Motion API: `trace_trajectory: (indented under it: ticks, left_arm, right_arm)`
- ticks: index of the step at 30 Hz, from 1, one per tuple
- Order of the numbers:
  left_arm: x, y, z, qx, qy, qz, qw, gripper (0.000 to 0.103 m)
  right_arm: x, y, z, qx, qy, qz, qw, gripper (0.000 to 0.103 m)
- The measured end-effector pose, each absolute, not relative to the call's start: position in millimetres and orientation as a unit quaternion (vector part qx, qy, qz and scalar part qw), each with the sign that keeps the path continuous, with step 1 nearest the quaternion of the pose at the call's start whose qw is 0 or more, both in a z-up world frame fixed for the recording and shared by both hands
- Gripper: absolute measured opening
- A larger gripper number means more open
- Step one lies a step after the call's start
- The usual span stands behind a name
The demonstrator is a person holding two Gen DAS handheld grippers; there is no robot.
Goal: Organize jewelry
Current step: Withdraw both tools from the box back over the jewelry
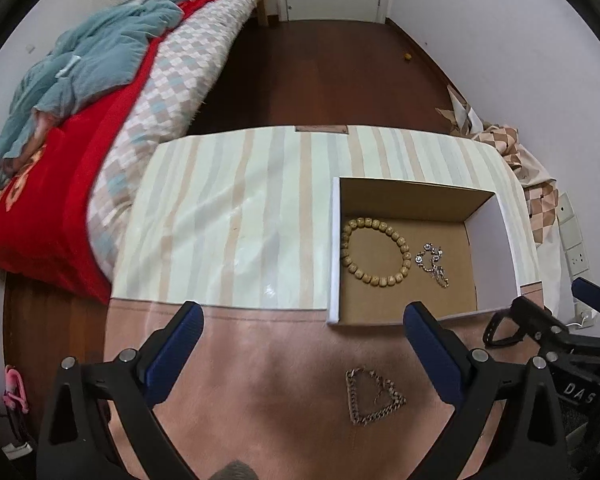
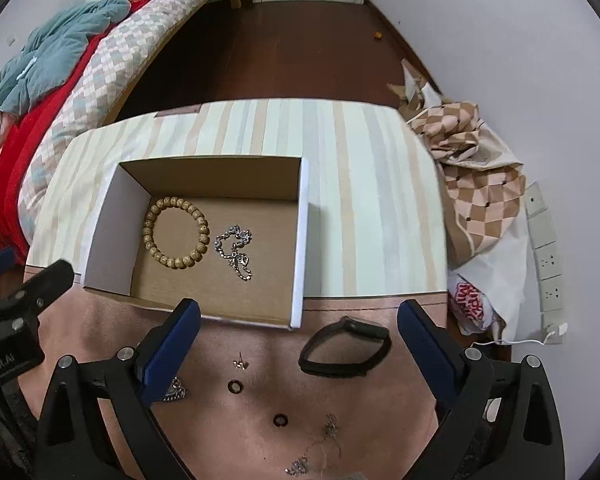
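Note:
An open cardboard box (image 1: 488, 236) (image 2: 304, 240) stands on the table. It holds a wooden bead bracelet (image 1: 375, 251) (image 2: 176, 230) and a silver chain (image 1: 434, 265) (image 2: 234, 251). My left gripper (image 1: 304, 320) is open and empty, above the table in front of the box. A gold chain (image 1: 370, 396) lies between its fingers. My right gripper (image 2: 298, 316) is open and empty, near a black wristband (image 2: 345, 347). An earring stud (image 2: 241, 362), two dark rings (image 2: 235, 386) (image 2: 280, 420) and a thin silver necklace (image 2: 316, 448) lie below it.
The table has a striped cloth (image 1: 228, 216) at the back and a pink-brown front part (image 2: 228, 432). A bed with red and teal bedding (image 1: 80, 92) is to the left. Patterned bags (image 2: 476, 184) and wall sockets (image 2: 548, 256) are to the right.

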State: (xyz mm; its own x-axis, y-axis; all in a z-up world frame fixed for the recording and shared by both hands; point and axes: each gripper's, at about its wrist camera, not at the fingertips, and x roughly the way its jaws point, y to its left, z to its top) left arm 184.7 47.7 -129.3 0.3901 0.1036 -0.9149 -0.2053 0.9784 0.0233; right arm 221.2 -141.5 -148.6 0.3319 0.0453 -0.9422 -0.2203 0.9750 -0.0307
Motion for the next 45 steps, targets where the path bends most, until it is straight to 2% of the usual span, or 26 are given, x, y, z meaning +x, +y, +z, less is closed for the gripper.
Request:
trace_trajectory:
  ticks: [18, 28, 32, 39, 40, 42, 45]
  left_arm:
    - [101.3, 37.2, -41.4, -0.038, 0.457, 0.101, 0.883, 0.102]
    - [73.6, 36.8, -34.6, -0.052, 0.440, 0.109, 0.890, 0.102]
    - [70.8, 38.7, -57.0, -0.051, 0.449, 0.120, 0.884, 0.102]
    - [84.4, 42.3, -139.0, -0.058, 0.515, 0.117, 0.847, 0.102]
    - [87.8, 42.1, -153.7, -0.062, 0.528, 0.113, 0.839, 0.102]
    - [95.1, 40.2, -180.6, -0.073, 0.556, 0.101, 0.822, 0.101]
    - [105.4, 34.1, -205.5, -0.078, 0.577, 0.086, 0.809, 0.101]
  right_arm:
    - [132.7, -155.0, -42.8, -0.055, 0.477, 0.073, 0.874, 0.100]
    - [95.4, -162.6, -19.6, -0.044, 0.454, 0.080, 0.886, 0.100]
    - [91.5, -184.1, -39.8, -0.004, 0.468, 0.071, 0.881, 0.100]
    - [90.0, -229.1, -124.8, 0.045, 0.538, 0.031, 0.841, 0.099]
    - [88.7, -233.3, -137.6, 0.049, 0.548, 0.030, 0.835, 0.098]
    - [86.9, -239.4, -159.7, 0.051, 0.563, 0.023, 0.824, 0.085]
    - [83.4, -248.9, -187.4, 0.060, 0.577, 0.013, 0.814, 0.079]
